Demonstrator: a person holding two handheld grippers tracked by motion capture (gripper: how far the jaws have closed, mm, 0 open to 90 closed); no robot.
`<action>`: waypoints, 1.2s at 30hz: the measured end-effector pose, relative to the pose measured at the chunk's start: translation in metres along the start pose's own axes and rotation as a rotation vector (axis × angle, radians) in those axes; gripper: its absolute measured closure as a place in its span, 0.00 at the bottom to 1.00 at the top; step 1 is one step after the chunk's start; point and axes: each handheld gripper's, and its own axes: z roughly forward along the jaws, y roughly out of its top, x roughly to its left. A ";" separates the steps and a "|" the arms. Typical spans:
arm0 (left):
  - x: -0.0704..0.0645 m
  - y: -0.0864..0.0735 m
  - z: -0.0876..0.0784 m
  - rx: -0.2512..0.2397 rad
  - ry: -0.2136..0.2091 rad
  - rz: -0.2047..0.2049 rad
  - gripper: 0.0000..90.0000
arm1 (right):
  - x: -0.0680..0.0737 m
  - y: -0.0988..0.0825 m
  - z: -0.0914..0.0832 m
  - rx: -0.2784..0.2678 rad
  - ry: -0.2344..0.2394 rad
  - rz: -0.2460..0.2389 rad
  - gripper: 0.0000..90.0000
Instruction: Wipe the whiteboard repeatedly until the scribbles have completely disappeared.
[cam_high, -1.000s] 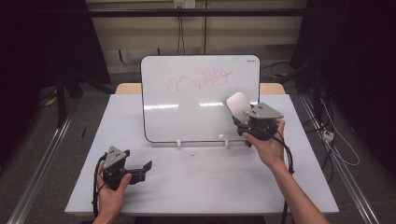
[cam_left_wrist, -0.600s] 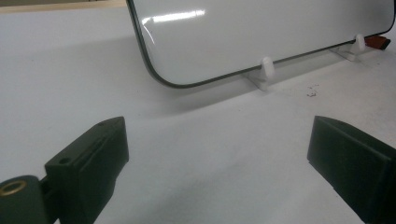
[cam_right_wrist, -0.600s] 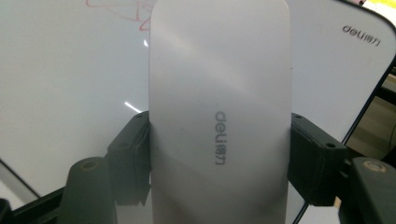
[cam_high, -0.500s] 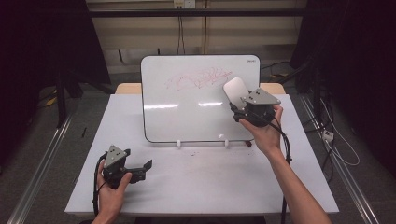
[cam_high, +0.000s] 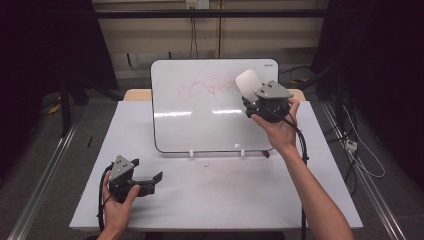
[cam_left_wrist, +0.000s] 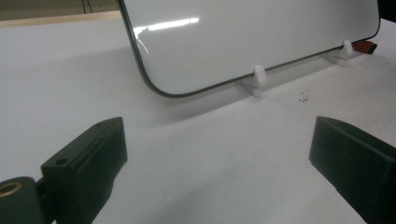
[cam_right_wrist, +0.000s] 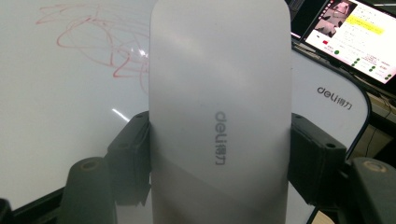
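1. Black left gripper (cam_high: 150, 181) rests low on the white table (cam_high: 225, 195), jaws wide apart with nothing between them, near the front left corner.
2. Whiteboard (cam_high: 200, 115) stands tilted on small white feet mid-table, red scribble (cam_high: 205, 86) near its top.
3. Right gripper (cam_high: 248, 100) is clamped on a pale grey eraser (cam_high: 248, 82), held against the board's upper right, just right of the scribble.
4. A monitor (cam_right_wrist: 348, 35) glows behind the board.
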 end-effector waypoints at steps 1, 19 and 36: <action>0.000 0.000 0.000 0.001 0.001 0.002 0.05 | -0.001 0.001 0.001 -0.003 -0.003 -0.003 0.35; 0.000 -0.001 0.001 0.014 0.010 0.004 0.05 | -0.017 0.011 0.027 0.058 -0.082 -0.035 0.35; 0.001 -0.003 0.000 0.019 0.015 -0.001 0.05 | -0.023 0.008 0.049 0.121 -0.097 -0.018 0.35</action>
